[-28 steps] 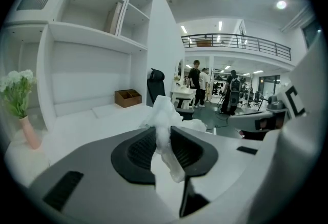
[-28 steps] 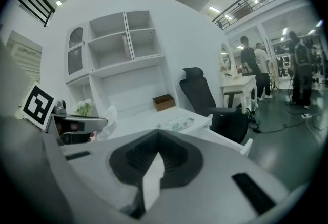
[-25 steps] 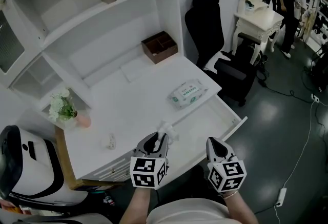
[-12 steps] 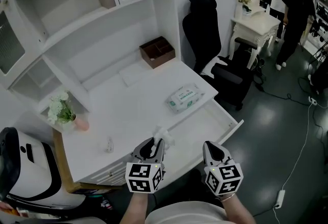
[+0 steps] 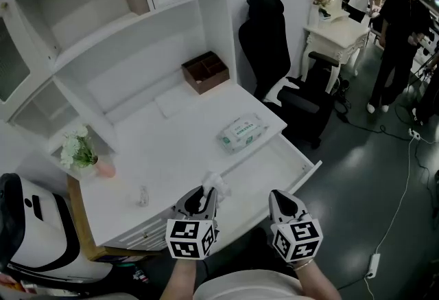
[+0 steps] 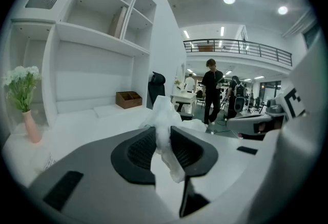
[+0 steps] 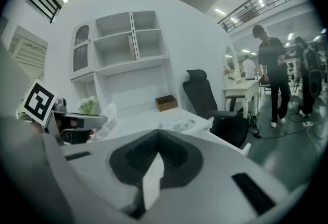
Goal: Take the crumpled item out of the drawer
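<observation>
**Q:** Currently, what is the state of each gripper?

**A:** Left gripper [image 6: 163, 133]: jaws closed narrowly on the crumpled white tissue [image 6: 165, 113], which is pinched between the ribbed pads and protrudes above them. Right gripper [image 7: 158, 136]: jaws together at the tips, nothing between them.

**Q:** Where is the tissue located?

**A:** In the head view it sits at the tip of the left gripper [image 5: 204, 194], over the left end of the open white drawer [image 5: 312, 167], at the front edge of the white desk [image 5: 185, 144]. The right gripper [image 5: 280, 199] is just beside it.
</observation>
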A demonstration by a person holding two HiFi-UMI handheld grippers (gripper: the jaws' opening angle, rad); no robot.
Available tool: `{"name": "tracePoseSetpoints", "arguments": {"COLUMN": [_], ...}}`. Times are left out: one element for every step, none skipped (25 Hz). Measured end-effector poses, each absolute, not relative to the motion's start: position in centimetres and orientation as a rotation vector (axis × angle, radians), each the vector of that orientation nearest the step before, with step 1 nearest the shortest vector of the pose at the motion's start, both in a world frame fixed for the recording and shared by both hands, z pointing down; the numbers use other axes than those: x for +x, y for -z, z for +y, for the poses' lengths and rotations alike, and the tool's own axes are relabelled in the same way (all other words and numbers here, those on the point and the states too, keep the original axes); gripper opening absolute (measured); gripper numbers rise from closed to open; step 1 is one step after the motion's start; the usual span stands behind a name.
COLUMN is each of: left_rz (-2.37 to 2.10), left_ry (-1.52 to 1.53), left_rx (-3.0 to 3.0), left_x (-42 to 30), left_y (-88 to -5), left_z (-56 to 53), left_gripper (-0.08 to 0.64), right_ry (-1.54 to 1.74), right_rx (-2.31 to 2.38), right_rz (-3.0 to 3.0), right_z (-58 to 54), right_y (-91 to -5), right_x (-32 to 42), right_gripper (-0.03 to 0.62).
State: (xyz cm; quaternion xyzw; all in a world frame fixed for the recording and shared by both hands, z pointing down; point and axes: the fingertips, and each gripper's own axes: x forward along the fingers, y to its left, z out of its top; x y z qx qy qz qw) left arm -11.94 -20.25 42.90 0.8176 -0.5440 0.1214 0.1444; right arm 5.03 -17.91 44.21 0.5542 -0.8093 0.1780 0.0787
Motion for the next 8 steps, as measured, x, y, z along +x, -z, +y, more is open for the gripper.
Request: {"name": "tracePoseSetpoints", "arguments": {"left_rz": [-1.569,-1.57,-1.572,-1.574,-1.576,-1.578,-1.58,-1.582], "left_ry": [-0.349,-0.347,-0.346,-0.345,-0.344,-0.344,-0.344,-0.344], "left_rx": [2.357,2.357,2.357,2.356,2.356,2.355,2.354,2.353], "left_x": [-11.93,-11.92,-11.94,-11.97,-12.01,-12.04,-12.07,-12.09], "left_y": [-42.83,-42.76,-42.7,-42.67,-42.66,-42.66,-42.68,-42.7], "left_z": [-20.24,-20.22,-20.2,-20.19,-20.19,-20.19,-20.2,-20.2], "left_gripper": [0.085,0.086,0.086,0.085,0.086,0.086,0.086,0.086], "right_ry": [-0.532,-0.53,-0.528,-0.525,-0.523,-0.521,-0.52,-0.519], "right_rx": [1.657,1.655,1.653,1.651,1.65,1.648,1.647,1.646], "right_rz": [-2.423,-2.424,-2.426,-2.428,-2.43,-2.432,-2.434,-2.436], "right_z": [-17.92,-17.92,-17.92,-17.92,-17.93,-17.95,-17.96,-17.96], "right_y": [-44.16,-44.1,-44.04,-43.99,-43.95,-43.92,-43.91,-43.9], "right_x": [5.0,4.97,4.92,4.87,4.82,4.78,4.76,4.74], "right_gripper": [0.002,0.002,0.002,0.002,0.002,0.002,0.002,0.002]}}
